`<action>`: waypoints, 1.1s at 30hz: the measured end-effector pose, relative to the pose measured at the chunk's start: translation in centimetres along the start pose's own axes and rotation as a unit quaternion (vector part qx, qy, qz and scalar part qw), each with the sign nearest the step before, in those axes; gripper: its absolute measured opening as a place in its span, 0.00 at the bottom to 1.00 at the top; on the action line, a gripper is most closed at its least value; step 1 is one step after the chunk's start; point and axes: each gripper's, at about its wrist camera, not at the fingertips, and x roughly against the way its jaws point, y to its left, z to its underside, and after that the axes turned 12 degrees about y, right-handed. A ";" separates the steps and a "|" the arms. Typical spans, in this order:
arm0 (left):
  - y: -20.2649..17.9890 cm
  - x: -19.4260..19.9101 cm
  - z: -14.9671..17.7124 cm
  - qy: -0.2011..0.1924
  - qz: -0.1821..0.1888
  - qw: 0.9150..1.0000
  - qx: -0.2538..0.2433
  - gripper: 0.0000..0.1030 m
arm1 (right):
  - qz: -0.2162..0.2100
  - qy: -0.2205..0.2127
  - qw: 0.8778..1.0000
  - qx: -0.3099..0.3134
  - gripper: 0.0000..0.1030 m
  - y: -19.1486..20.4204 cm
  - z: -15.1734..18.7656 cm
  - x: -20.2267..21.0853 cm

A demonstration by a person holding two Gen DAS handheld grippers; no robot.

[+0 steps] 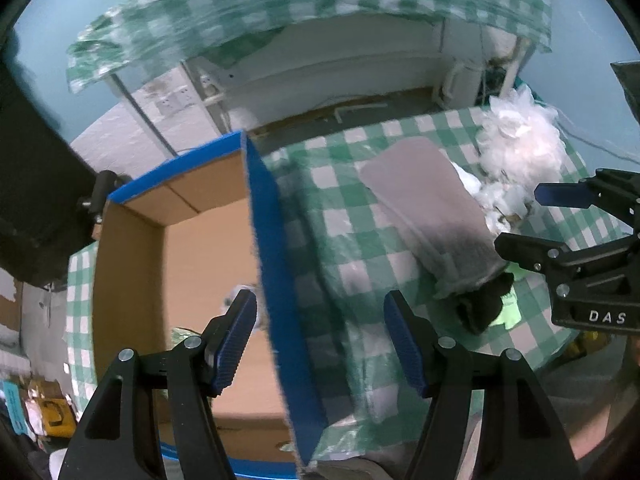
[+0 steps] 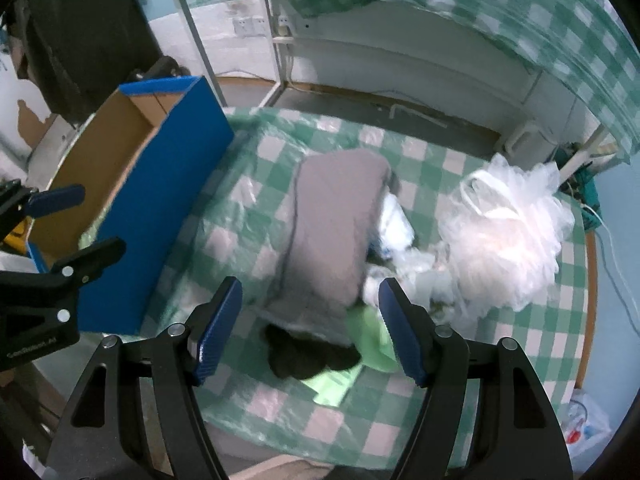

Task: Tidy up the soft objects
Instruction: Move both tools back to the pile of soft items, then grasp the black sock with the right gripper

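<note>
Grey cloth point(image 2: 332, 236) lies limp on checked table point(image 2: 520, 344) beside blue box point(image 2: 160, 216); probably light, pinch near edge. Right gripper point(image 2: 310, 326) and left gripper point(image 1: 320, 340) gape wide, empty.

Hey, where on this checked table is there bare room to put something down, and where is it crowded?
Bare checked cloth lies between the blue box and the grey cloth, and along the near edge in front of the green cloth. Crowded: the right side, where the white mesh pouf and white scraps press against the grey cloth.
</note>
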 end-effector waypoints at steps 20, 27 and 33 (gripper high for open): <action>-3.7 -5.2 1.6 0.066 0.001 0.997 -0.039 0.69 | 0.000 0.096 0.994 0.043 0.69 0.7 3.7 -7.0; -4.2 -6.4 1.8 0.077 -0.017 0.995 -0.053 0.69 | 0.007 0.108 0.992 0.062 0.69 1.5 3.4 -8.7; -4.6 -6.7 1.8 0.081 -0.016 0.995 -0.062 0.70 | 0.018 0.118 0.989 0.086 0.69 2.2 3.4 -10.7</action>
